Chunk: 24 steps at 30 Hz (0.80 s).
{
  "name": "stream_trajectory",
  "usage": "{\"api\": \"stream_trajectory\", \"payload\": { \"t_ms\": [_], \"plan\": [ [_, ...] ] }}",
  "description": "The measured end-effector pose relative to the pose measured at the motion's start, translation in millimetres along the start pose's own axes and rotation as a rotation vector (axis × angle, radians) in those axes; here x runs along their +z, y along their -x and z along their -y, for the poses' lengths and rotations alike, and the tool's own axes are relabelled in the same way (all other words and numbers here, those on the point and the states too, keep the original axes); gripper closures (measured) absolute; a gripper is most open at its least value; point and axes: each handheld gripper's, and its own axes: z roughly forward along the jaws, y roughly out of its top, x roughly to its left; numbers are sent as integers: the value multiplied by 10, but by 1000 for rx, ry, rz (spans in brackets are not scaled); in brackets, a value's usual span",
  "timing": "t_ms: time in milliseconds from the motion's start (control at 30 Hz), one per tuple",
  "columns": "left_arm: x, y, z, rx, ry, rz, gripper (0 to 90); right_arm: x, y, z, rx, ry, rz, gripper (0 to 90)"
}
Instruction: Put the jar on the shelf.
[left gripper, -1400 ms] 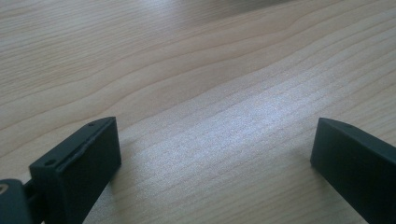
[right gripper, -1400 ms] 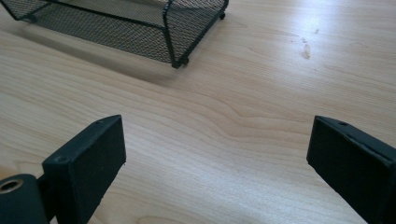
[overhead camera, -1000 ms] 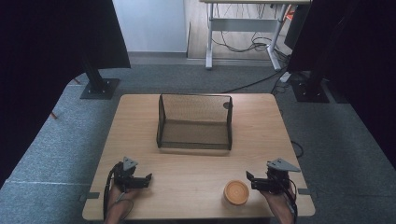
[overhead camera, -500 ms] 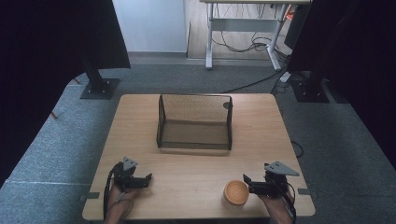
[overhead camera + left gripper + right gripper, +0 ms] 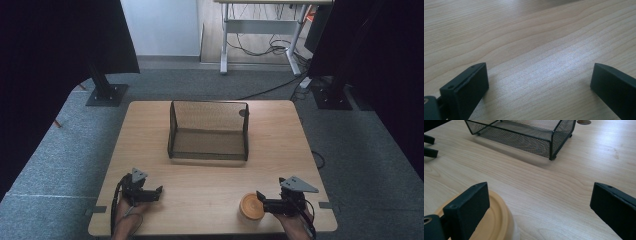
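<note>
A round orange container (image 5: 251,206) with a flat lid (image 5: 490,225) stands near the table's front edge, right of centre. My right gripper (image 5: 261,201) is open just to its right; in the right gripper view (image 5: 537,212) the left jaw overlaps the lid's edge and the right jaw stands over bare wood. My left gripper (image 5: 159,191) rests at the front left, open, with only wood grain between its jaws (image 5: 537,87). A black wire mesh basket (image 5: 208,130) sits empty at the table's middle, also seen ahead in the right gripper view (image 5: 524,133).
The wooden table (image 5: 210,175) has a round cable hole (image 5: 584,122) behind the basket's right corner. Black stand bases (image 5: 106,94) and a desk frame with cables (image 5: 260,40) stand on the grey floor beyond the table.
My right gripper has slid left toward the orange container until its tips reach the container's side. The left gripper has stayed where it was.
</note>
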Motion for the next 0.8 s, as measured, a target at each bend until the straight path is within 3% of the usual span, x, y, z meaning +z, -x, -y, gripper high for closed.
{"api": "stream_trajectory", "payload": {
  "t_ms": [800],
  "plan": [
    [-1,2,1,-1,0,0,14,-41,-237,98,-6,1,-77,23]
  ]
}}
